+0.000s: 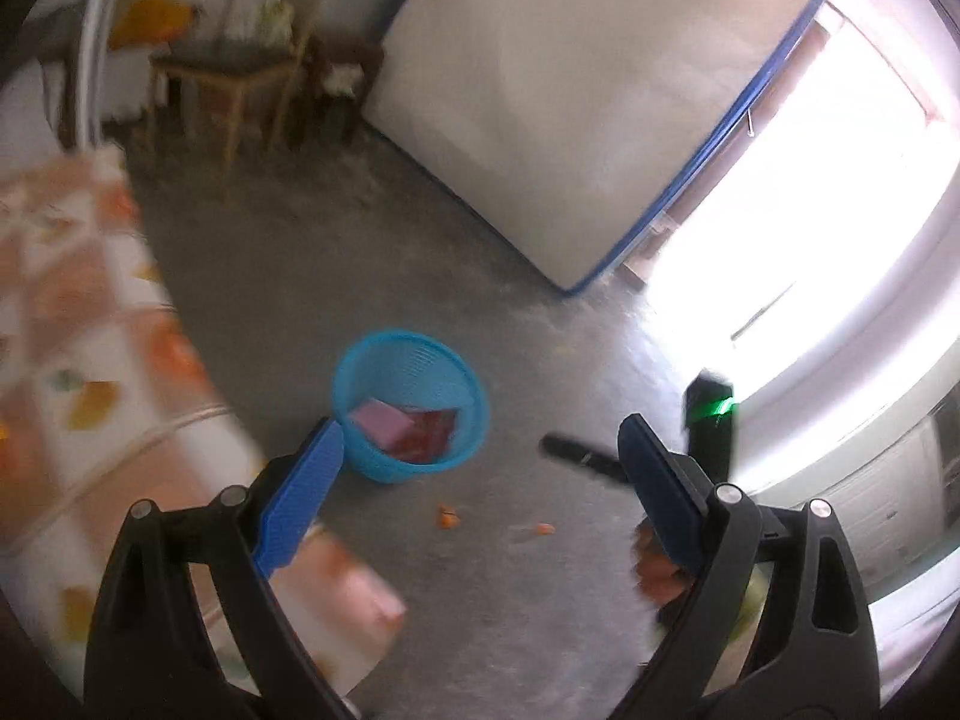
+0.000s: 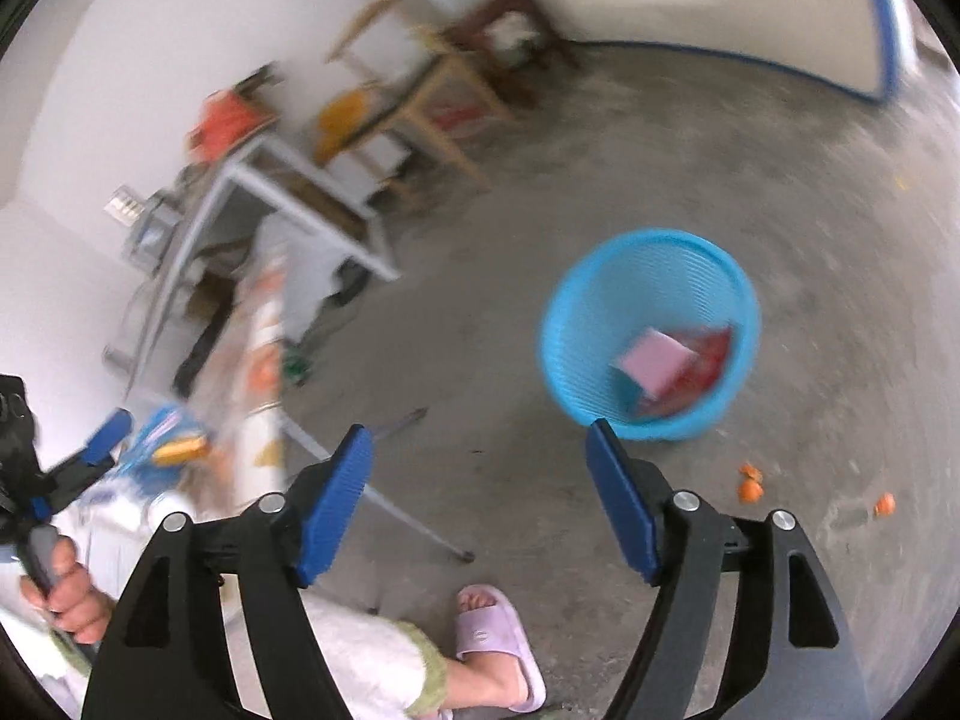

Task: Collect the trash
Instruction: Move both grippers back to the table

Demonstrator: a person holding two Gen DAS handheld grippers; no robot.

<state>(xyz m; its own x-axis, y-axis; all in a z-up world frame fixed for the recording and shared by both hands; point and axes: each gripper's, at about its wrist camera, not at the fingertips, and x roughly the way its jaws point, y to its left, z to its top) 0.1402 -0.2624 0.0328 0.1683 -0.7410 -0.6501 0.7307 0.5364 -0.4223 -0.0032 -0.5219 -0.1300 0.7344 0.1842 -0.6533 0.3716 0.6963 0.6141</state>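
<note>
Motion blurs the patterned tablecloth [image 1: 90, 324]; glare whites out the doorway [image 1: 840, 210] entirely.

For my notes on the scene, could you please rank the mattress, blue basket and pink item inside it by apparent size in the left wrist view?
1. Mattress, largest by far.
2. Basket.
3. Pink item, smallest, lying in the basket.
</note>
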